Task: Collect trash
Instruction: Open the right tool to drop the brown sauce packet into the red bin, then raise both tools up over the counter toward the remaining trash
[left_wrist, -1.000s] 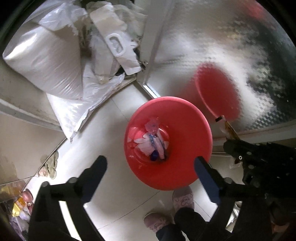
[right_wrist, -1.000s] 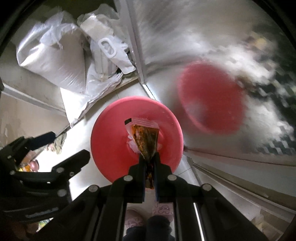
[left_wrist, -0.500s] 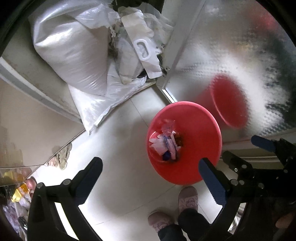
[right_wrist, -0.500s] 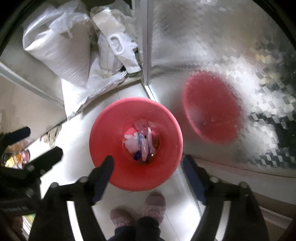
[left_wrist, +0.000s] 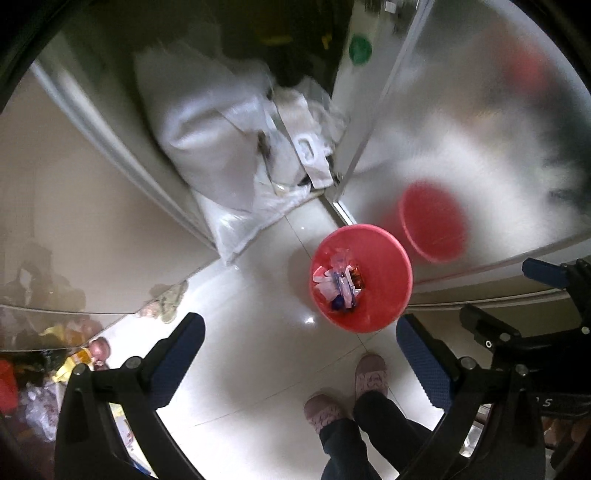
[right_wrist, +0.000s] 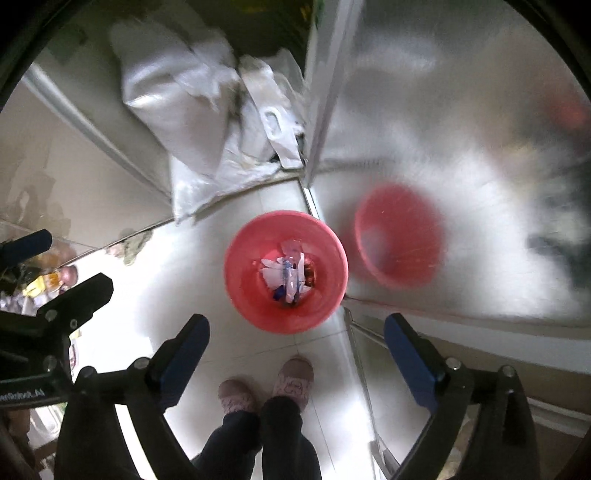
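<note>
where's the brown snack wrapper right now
In the left wrist view the brown snack wrapper lies inside the red bin, at the right edge of the trash pile, on the floor ahead of the person's slippers.

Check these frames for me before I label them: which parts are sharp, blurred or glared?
Left wrist view: red bin and its wrappers fairly sharp; white sacks smeared by motion; small glare spot on the floor tiles. Right wrist view: softer overall, bin hazy; its reflection in the metal door diffuse.
</note>
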